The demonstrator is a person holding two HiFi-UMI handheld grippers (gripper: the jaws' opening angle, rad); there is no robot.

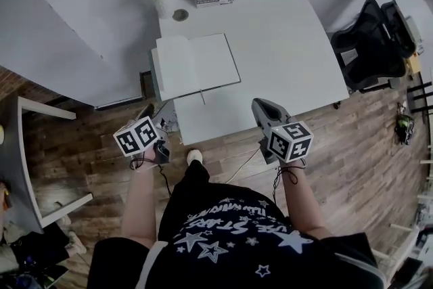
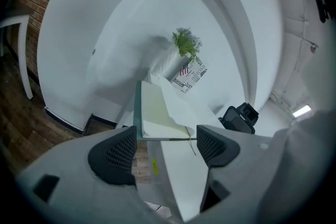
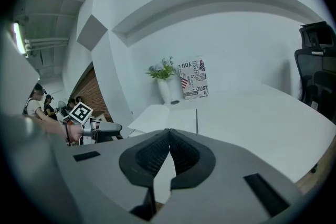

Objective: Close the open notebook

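Left tongs [image 2: 164, 145] stand apart, right tongs [image 3: 168, 152] pressed together, both empty; best to lift the right half of the notebook [image 1: 196, 64] and fold it left.

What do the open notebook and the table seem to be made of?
Open notebook: paper, matte off-white pages lying flat, with a thin dark cover edge. Table: smooth matte white top without grain, perhaps laminate or painted board; I cannot tell which.

Grey left gripper [image 2: 167, 145] and right gripper [image 3: 168, 139] carry black-and-white marker cubes [image 1: 137, 135]; black cables [image 1: 162, 179] trail; black star-printed shirt [image 1: 230, 240].
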